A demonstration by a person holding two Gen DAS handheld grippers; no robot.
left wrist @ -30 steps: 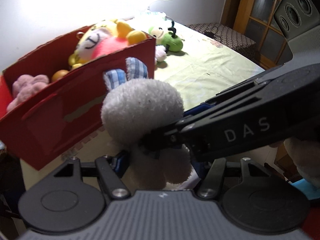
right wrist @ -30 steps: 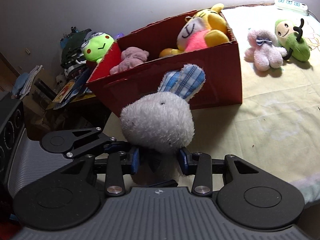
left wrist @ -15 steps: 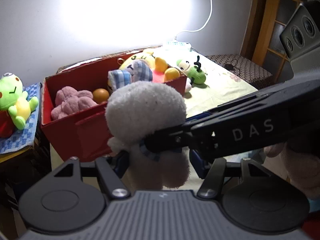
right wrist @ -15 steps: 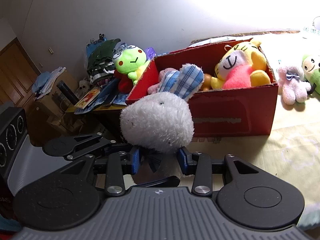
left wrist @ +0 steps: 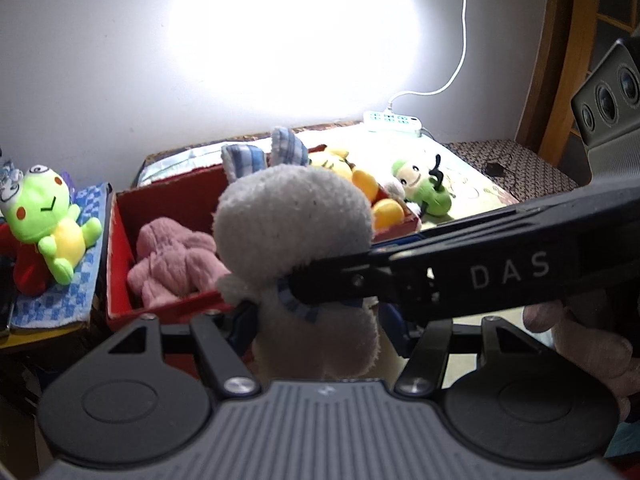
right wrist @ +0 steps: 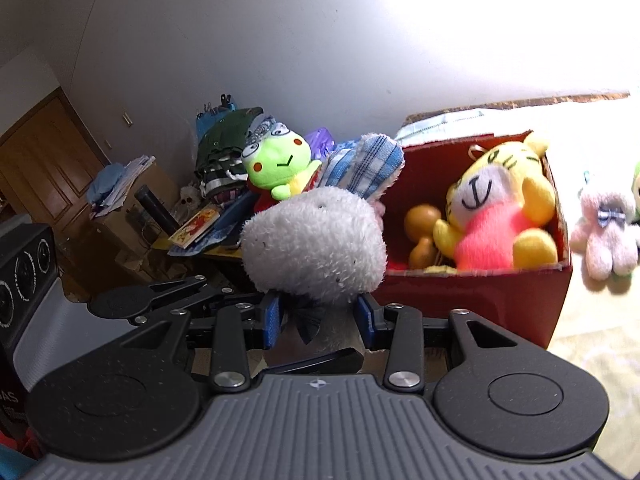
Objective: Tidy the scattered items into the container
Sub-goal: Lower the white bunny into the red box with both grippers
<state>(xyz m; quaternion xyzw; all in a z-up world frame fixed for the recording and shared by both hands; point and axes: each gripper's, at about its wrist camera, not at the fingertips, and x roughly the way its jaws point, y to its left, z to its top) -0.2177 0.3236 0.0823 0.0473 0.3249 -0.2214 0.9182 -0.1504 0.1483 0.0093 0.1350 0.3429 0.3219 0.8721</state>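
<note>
Rabbit held by both grippers, just short of the box

The red box [right wrist: 476,292] stood on the bed [right wrist: 592,328] beyond and below the toy, its open top facing up, with a pink plush [left wrist: 172,260] at its left end and a yellow tiger [right wrist: 496,216] at its right end. The grey rabbit [left wrist: 292,232] hung upright, ears towards the box, its head level with the near rim. The left gripper [left wrist: 316,320] was clamped on its body from both sides; the right gripper [right wrist: 316,316] was closed on its neck, crossing in from the right. By my reading, the gap between pink plush and tiger lay straight ahead, equally near to both hands.
</note>
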